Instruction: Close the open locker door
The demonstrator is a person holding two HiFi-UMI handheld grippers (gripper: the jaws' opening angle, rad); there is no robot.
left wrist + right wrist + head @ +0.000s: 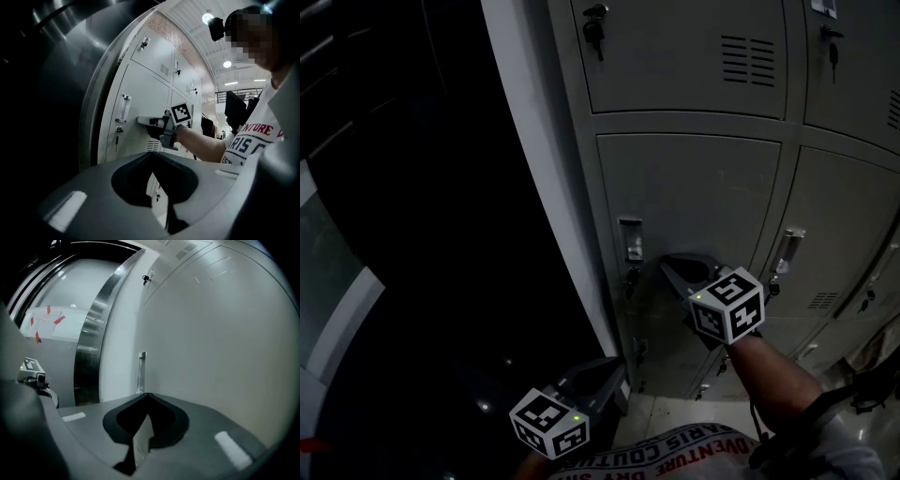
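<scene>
The grey locker door (694,187) in the middle row stands about level with its neighbours, its latch plate (630,239) near the left edge. My right gripper (667,262) is shut and empty, its tip against the door just right of the latch. The left gripper view shows the same contact: the right gripper (140,120) touches the door (140,89) beside the latch (124,108). From the right gripper view the door (211,343) fills the picture beyond the closed jaw tips (149,394). My left gripper (617,367) hangs low by the locker's bottom left corner, shut, holding nothing.
More lockers (853,234) with handles and keys stand to the right and above (675,47). A pale side panel (534,141) ends the locker bank, with a dark glossy wall (412,234) beyond. Light tiled floor (675,412) shows at the bottom.
</scene>
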